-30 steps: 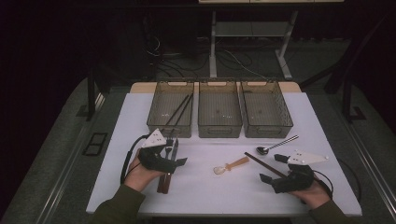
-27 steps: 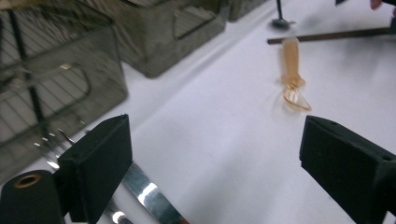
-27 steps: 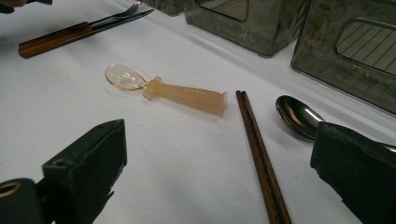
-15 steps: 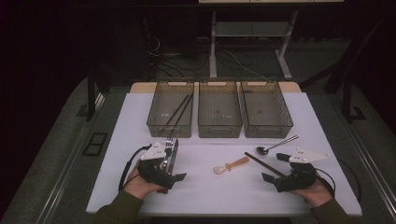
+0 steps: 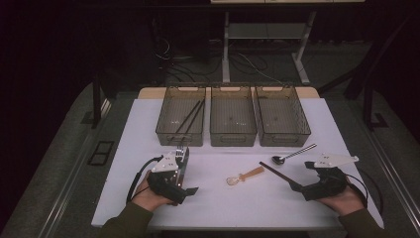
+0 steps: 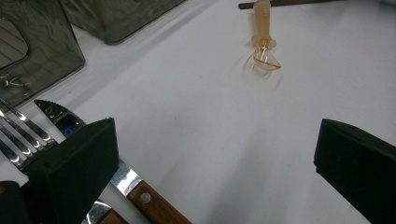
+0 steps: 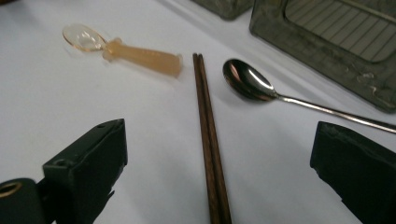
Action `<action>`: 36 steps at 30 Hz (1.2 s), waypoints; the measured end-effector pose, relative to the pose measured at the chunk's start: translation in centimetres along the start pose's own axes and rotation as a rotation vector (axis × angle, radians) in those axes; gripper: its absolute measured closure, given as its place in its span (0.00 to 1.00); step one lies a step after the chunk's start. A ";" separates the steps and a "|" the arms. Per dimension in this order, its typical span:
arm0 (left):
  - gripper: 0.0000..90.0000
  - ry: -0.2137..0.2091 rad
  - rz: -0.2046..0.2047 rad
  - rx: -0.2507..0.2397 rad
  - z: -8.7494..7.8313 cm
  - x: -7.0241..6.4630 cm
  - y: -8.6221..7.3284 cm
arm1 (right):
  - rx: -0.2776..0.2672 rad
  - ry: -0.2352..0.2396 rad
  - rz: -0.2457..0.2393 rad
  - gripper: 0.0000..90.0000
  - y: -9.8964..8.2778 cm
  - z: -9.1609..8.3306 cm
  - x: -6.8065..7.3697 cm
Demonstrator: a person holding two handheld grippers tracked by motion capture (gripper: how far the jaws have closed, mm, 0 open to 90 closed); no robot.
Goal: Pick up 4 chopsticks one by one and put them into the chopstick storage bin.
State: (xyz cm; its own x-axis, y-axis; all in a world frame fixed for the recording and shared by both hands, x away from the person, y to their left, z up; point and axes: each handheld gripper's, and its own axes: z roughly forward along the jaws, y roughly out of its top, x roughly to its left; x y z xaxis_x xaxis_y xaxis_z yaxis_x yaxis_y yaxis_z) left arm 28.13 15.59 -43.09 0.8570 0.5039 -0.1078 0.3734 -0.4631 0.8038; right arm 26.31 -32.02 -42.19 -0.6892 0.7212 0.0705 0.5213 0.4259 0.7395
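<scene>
The white table carries three mesh bins in a row at its far side; the left bin has dark chopsticks lying in it, the middle bin and the right bin stand just beside it.

The left gripper sits near the table's front left, held in a hand — its jaws have just been opening and now stand as wide as they go, with nothing pressed between them. In the left gripper view the bare table lies in the gap, while a knife with a wooden handle and a serrated tip lies partly under the left jaw, and a fork lies just beside the knife.

The right gripper rests at the front right, jaws wide apart. A pair of brown chopsticks lies on the table straight up the middle of the gap, touched by neither jaw.

A metal spoon lies just right of the chopsticks' far end, its handle running toward the right bin. An amber plastic spoon lies just to the left of the chopsticks' far end — between the two grippers in the high view.
</scene>
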 end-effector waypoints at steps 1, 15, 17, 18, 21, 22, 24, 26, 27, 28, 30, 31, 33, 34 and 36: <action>0.00 0.000 0.001 -0.002 0.0 0.0 0.0 | 0.008 0.001 -0.008 0.07 -0.1 0.0 -0.1; 0.00 -0.013 -0.006 -0.003 0.0 0.2 -0.1 | 0.061 0.013 -0.006 0.39 -1.6 -1.4 -1.4; 0.00 -0.017 -0.006 -0.004 0.0 0.2 -0.1 | 0.064 0.025 -0.003 0.47 -1.9 -1.7 -1.6; 0.00 -0.019 -0.006 -0.003 0.0 0.2 -0.1 | 0.065 0.028 -0.004 0.49 -2.1 -1.8 -1.8; 0.00 -0.019 -0.010 -0.001 0.1 0.2 -0.1 | 0.075 0.035 0.013 0.58 -2.7 -2.1 -2.0; 0.00 -0.018 -0.006 0.000 0.1 0.2 -0.1 | 0.077 0.039 0.010 0.62 -2.8 -2.2 -2.1; 0.00 -0.018 -0.005 0.000 0.0 0.2 -0.1 | 0.087 0.044 0.008 0.68 -2.8 -2.2 -2.1; 0.00 -0.018 -0.006 -0.001 0.0 0.2 -0.1 | 0.092 0.043 0.000 0.73 -2.8 -2.2 -2.1; 0.00 -0.018 -0.007 -0.001 0.0 0.2 -0.1 | 0.094 0.045 -0.005 0.75 -2.8 -2.2 -2.0; 0.00 -0.019 -0.006 0.001 0.1 0.2 -0.1 | 0.096 0.047 -0.006 0.76 -2.8 -2.2 -2.0; 0.00 -0.019 -0.006 0.002 0.1 0.2 -0.1 | 0.105 0.048 -0.010 0.79 -2.9 -2.1 -2.0; 0.00 -0.020 -0.005 0.002 0.1 0.2 -0.1 | 0.107 0.051 -0.015 0.80 -2.9 -2.1 -2.0; 0.00 -0.021 -0.004 0.002 0.1 0.2 -0.1 | 0.119 0.052 -0.026 0.82 -2.9 -1.9 -2.1; 0.00 -0.020 -0.007 0.003 0.1 0.2 -0.1 | 0.130 0.054 -0.022 0.83 -3.0 -1.9 -2.0; 0.00 -0.021 -0.005 0.003 0.1 0.2 -0.1 | 0.133 0.058 -0.033 0.84 -3.0 -1.7 -2.0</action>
State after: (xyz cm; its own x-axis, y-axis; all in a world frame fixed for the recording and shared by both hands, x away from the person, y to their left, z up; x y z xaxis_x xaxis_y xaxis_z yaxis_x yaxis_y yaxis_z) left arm 28.29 15.63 -43.21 0.8622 0.4912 -0.1241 0.3791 -0.4630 0.8012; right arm 25.24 -35.64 -43.37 -0.7329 0.6746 0.0887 0.5573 0.5204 0.6470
